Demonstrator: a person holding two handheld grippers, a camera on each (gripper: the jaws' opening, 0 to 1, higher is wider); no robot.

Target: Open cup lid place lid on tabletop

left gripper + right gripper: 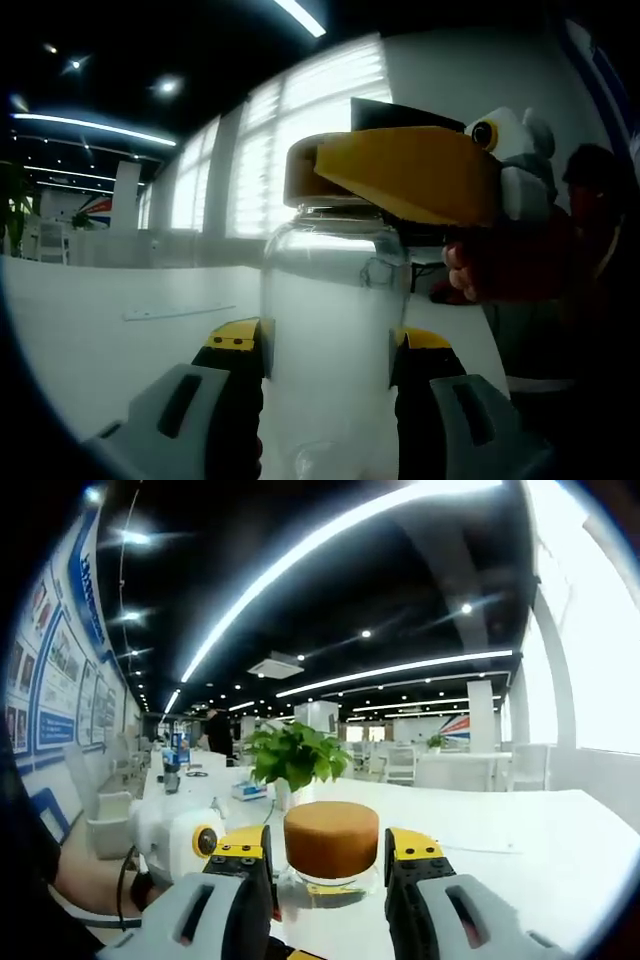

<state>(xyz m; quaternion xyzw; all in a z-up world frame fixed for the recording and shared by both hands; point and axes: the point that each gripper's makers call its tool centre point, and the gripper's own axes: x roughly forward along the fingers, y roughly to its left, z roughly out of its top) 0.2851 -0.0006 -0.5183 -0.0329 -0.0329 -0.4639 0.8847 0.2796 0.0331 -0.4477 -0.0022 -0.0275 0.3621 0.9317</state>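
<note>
Glass cup (330, 320) clamped by left gripper (330, 345); right gripper (330, 855) grips its cork lid (331, 838).

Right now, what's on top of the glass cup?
A round brown lid sits on the clear glass cup, with the right tool around it. In the left gripper view the right tool's yellow jaw covers most of the lid.

You were working in a large open-plan office. Beyond your jaws ran a long white worktop (520, 830) with a potted plant (295, 755) on it, more white desks and chairs (100, 805) further off, strip lights (330, 535) on a dark ceiling, posters (50, 670) along one wall, and blinded windows (300, 130).
</note>
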